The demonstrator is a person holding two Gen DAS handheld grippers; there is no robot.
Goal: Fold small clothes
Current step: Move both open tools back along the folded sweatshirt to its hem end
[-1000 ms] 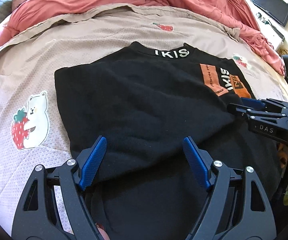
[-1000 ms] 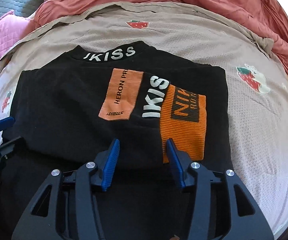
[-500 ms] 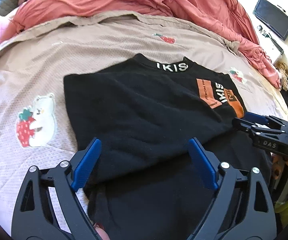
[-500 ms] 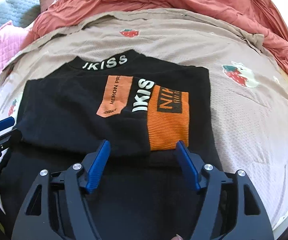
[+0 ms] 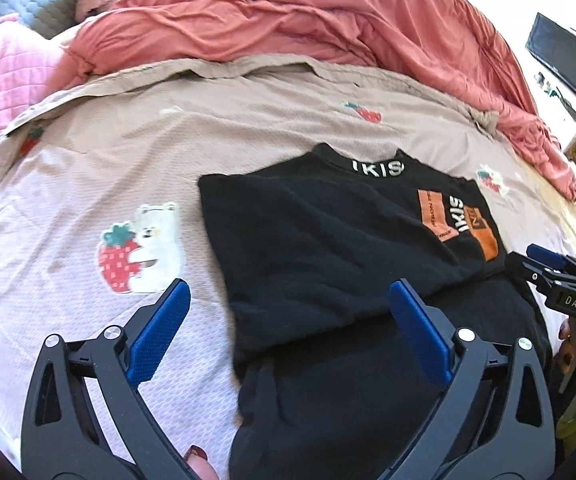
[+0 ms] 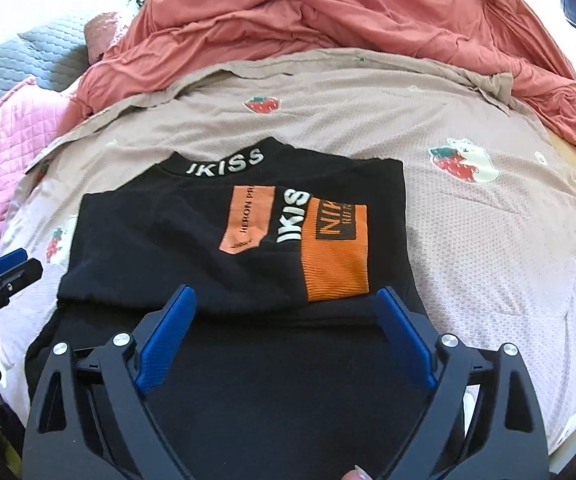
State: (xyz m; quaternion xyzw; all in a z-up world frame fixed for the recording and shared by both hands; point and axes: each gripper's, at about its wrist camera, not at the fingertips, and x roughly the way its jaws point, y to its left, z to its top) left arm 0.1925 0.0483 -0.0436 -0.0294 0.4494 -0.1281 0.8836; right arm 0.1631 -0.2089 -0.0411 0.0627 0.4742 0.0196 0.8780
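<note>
A small black garment (image 5: 327, 248) (image 6: 208, 248) with white collar lettering and orange patches lies on the bed, sleeves folded across its front, the lower part spread towards me. My left gripper (image 5: 288, 292) hangs above its lower left portion, jaws opening wide, nothing between the blue pads (image 5: 160, 332). My right gripper (image 6: 286, 296) hovers over the lower right part below the orange patch (image 6: 335, 256), jaws also opening, with no cloth pinched. Each gripper shows at the edge of the other's view: right gripper (image 5: 555, 276), left gripper (image 6: 4, 272).
The garment rests on a beige sheet (image 5: 88, 184) printed with strawberry and bear pictures (image 5: 140, 248). A rumpled coral blanket (image 6: 327, 12) is heaped behind it, a pink quilt (image 6: 4, 152) at the left. A dark screen (image 5: 563, 54) stands far right.
Both grippers opened wider and rose back from the garment, so it looks smaller. The folded sleeves stay lying on the garment.
</note>
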